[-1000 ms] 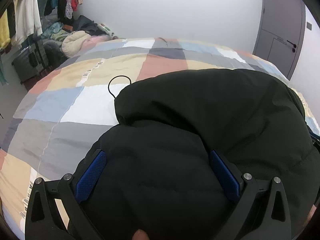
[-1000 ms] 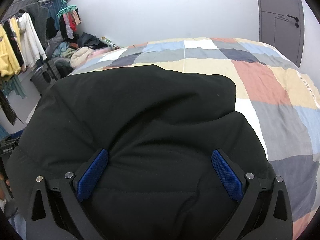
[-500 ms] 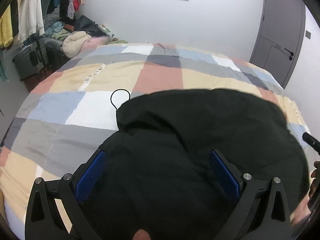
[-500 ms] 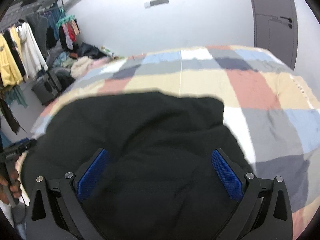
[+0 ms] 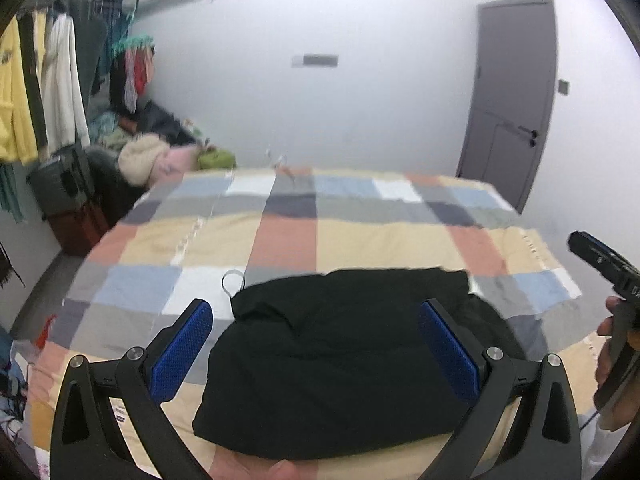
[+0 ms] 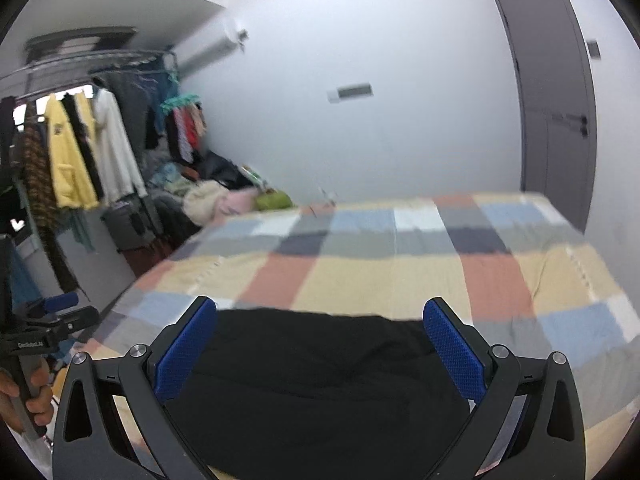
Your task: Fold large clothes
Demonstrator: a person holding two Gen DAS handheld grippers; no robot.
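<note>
A bed [image 5: 280, 240] is carrying the load. A checked cover [image 5: 352, 236] in beige, terracotta, grey, blue and white squares is lying over its whole visible top; in the right wrist view the same cover [image 6: 360, 276] is showing blurred. A black garment [image 5: 340, 360] is lying bunched in a thick heap on the near part of the bed, directly on the cover, reaching almost to the near edge. A thin cord loop [image 5: 233, 282] is lying on a white square, touching the garment's far left corner. A small pale item at the far edge is too blurred to identify.
</note>
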